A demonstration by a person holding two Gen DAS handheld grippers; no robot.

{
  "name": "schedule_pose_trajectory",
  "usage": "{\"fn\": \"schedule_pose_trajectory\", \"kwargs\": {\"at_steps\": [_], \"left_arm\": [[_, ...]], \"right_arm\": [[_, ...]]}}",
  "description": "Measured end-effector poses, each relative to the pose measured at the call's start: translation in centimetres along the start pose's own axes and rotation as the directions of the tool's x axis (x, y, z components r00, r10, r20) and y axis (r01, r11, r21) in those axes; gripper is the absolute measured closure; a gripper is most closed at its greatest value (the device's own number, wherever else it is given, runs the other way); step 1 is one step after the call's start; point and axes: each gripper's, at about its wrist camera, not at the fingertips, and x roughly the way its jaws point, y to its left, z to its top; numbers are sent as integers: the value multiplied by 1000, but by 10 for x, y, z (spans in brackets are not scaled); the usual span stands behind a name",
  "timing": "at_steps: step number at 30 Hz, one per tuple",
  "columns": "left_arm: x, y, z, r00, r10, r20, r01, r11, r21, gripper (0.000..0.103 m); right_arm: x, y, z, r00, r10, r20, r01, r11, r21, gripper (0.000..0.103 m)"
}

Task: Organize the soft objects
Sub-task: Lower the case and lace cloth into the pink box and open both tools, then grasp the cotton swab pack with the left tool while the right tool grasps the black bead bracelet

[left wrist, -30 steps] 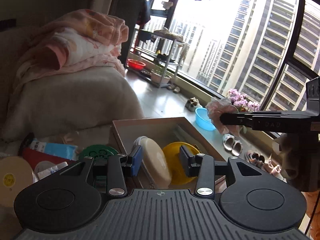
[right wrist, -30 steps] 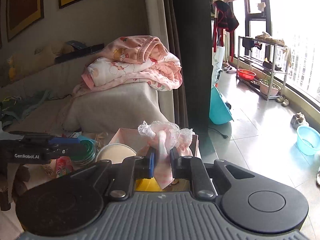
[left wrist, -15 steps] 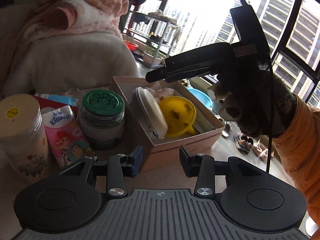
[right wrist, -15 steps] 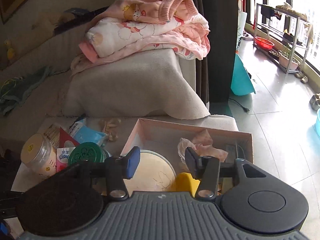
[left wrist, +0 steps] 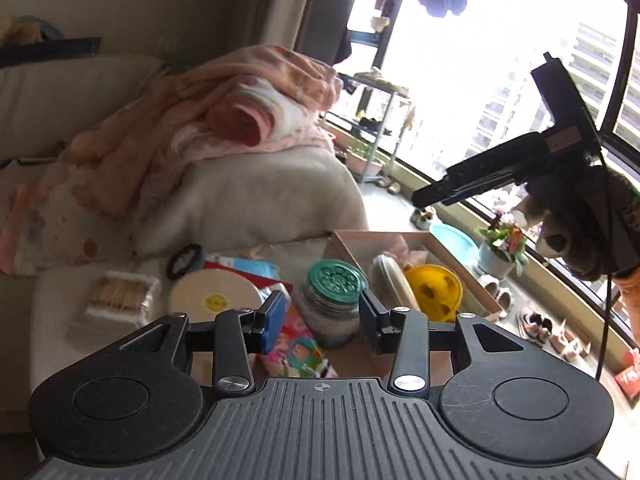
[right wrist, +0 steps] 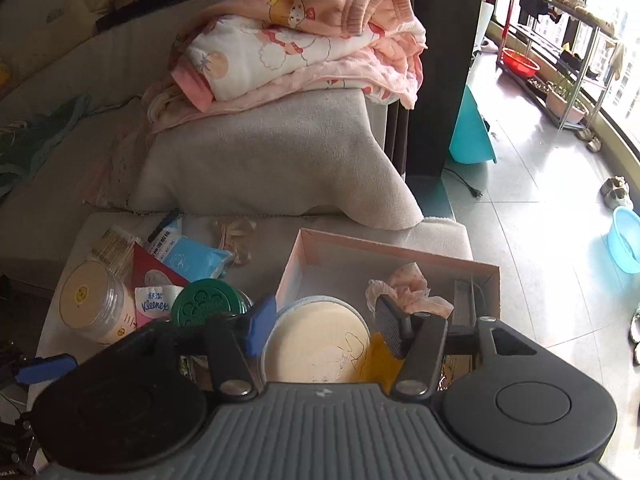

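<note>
Both the left gripper [left wrist: 323,322] and right gripper [right wrist: 320,330] gape wide, holding nothing; the frilly pink cloth [right wrist: 408,290] lies loose in the pink box's [right wrist: 316,246] far corner. Reaching for more could snag it on a finger; it might drag out.

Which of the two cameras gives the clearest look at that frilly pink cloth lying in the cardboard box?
The right wrist view: the crumpled pink lace-edged cloth lies unobstructed inside the pink cardboard box. The left wrist view shows only a small blurry patch of it behind the box's other contents.

Left wrist view faces windowward, right wrist view looks down (closer) — both share pink box [left wrist: 460,276] [right wrist: 392,256].
</note>
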Motion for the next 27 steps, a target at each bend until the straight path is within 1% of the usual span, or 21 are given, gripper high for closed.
{"fn": "schedule_pose_trajectory", "kwargs": {"at_steps": [2, 4, 5, 7, 9, 10, 11, 13, 15, 16, 18, 21, 23, 24, 25, 27], "left_arm": [[-20, 23, 28, 998, 60, 7, -59, 997, -39, 59], [-32, 44, 53, 992, 126, 1, -126, 990, -55, 59], [-33, 54, 63, 988, 152, -12, -152, 987, -59, 59], [-26, 77, 80, 980, 191, -49, -194, 979, -62, 59], [-12, 97, 84, 974, 216, -66, -221, 972, -84, 58], [-2, 107, 83, 973, 215, -82, -222, 970, -99, 59], [11, 118, 80, 975, 198, -106, -210, 971, -115, 59], [38, 134, 67, 975, 157, -157, -177, 977, -121, 59], [68, 143, 53, 963, 143, -226, -168, 981, -95, 59], [81, 144, 49, 956, 148, -252, -172, 982, -78, 59], [108, 146, 40, 938, 167, -304, -181, 983, -20, 59], [134, 145, 31, 912, 201, -357, -186, 980, 77, 58], [144, 142, 25, 893, 244, -378, -202, 968, 148, 58], [151, 141, 22, 877, 280, -390, -218, 956, 195, 58], [152, 138, 20, 882, 290, -372, -216, 949, 228, 58], [155, 135, 19, 878, 299, -375, -213, 943, 254, 58]], "right_arm": [[-40, 20, 23, 996, 20, 92, -18, 1000, -15, 47], [-68, 41, 45, 985, 59, 161, -57, 998, -21, 42], [-85, 56, 60, 975, 87, 205, -83, 996, -27, 39], [-106, 77, 82, 953, 131, 272, -127, 991, -33, 37], [-118, 94, 105, 931, 176, 320, -173, 984, -36, 31], [-119, 100, 112, 924, 192, 330, -189, 981, -41, 29], [-118, 106, 120, 921, 209, 328, -201, 978, -58, 25], [-103, 115, 129, 927, 236, 292, -210, 971, -118, 25], [-74, 120, 129, 941, 249, 231, -214, 962, -168, 25], [-58, 119, 127, 949, 248, 197, -216, 961, -171, 25], [-26, 112, 123, 960, 249, 128, -231, 962, -143, 25], [17, 96, 110, 963, 267, 39, -261, 959, -109, 25], [37, 89, 101, 965, 263, 6, -261, 959, -107, 25], [42, 86, 97, 964, 265, -2, -263, 959, -107, 25], [48, 83, 94, 964, 266, -9, -265, 958, -109, 25], [55, 80, 87, 965, 261, -15, -261, 957, -123, 25]]}}
